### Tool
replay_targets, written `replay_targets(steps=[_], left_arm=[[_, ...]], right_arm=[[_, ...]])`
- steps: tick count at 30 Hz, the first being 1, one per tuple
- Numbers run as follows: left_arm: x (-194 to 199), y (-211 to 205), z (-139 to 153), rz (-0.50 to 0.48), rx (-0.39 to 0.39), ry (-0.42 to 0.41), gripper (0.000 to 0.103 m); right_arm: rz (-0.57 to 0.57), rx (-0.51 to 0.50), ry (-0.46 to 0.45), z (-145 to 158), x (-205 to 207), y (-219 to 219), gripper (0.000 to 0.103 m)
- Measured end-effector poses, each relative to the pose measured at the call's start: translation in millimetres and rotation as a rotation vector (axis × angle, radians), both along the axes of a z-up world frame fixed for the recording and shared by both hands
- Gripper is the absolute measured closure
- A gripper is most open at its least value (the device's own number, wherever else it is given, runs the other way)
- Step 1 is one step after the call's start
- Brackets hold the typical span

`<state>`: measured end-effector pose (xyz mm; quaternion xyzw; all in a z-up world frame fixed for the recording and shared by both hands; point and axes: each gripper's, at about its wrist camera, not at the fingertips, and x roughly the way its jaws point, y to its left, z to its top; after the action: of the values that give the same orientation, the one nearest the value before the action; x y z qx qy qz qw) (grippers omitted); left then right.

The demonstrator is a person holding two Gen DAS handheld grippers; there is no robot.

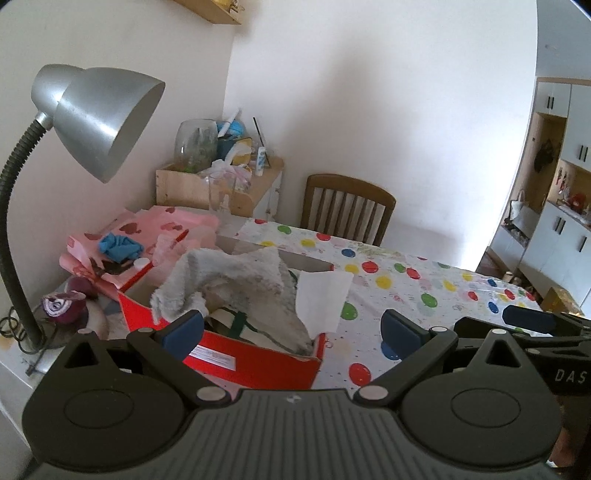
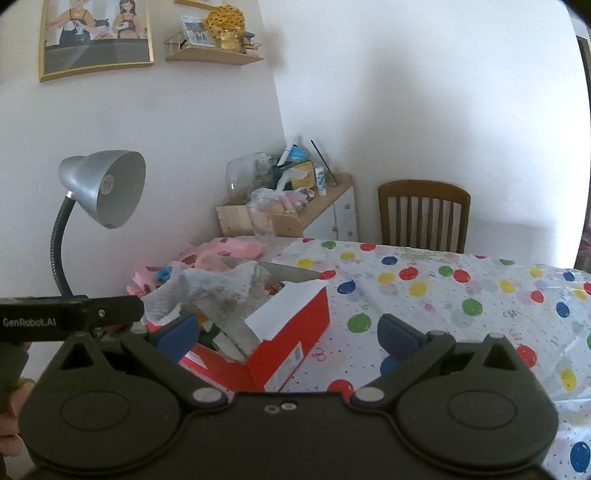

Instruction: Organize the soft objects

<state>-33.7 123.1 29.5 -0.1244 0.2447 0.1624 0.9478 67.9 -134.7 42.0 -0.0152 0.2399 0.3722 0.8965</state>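
Both held back from the red cardboard box (image 1: 258, 363) at lower centre of frame, likely pausing between picks; left gripper (image 1: 291, 328) released, nothing between its blue pads; right gripper (image 2: 288, 332) likewise spread and empty; grey fleecy towel (image 1: 236, 273) heaped in box, spilling over rim; white tissue (image 1: 321, 299) draped over right wall.

A silver lamp (image 1: 99, 118) bends over the table's left edge. Far off, a wooden chair (image 1: 347, 206) stands behind the balloon-print tablecloth (image 1: 424, 291), a cluttered cabinet (image 1: 221, 184) at its left. A framed picture (image 2: 96, 35) hangs high beside a shelf (image 2: 218, 55).
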Motion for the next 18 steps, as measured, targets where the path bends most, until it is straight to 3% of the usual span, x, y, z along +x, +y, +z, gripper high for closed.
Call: replay_targets(steps=[11,18], left_arm=[[1.4,-12.7,-3.6,-0.006,-0.003,0.003,0.0],[2.7,-8.9,-7.0,-0.011,-0.056,0.0,0.0]], right_arm=[[-0.014,-0.03,-0.051,2.9,-0.9,2.3,0.0],[0.007,-0.036,-0.067,4.8,-0.4,7.0,0.0]])
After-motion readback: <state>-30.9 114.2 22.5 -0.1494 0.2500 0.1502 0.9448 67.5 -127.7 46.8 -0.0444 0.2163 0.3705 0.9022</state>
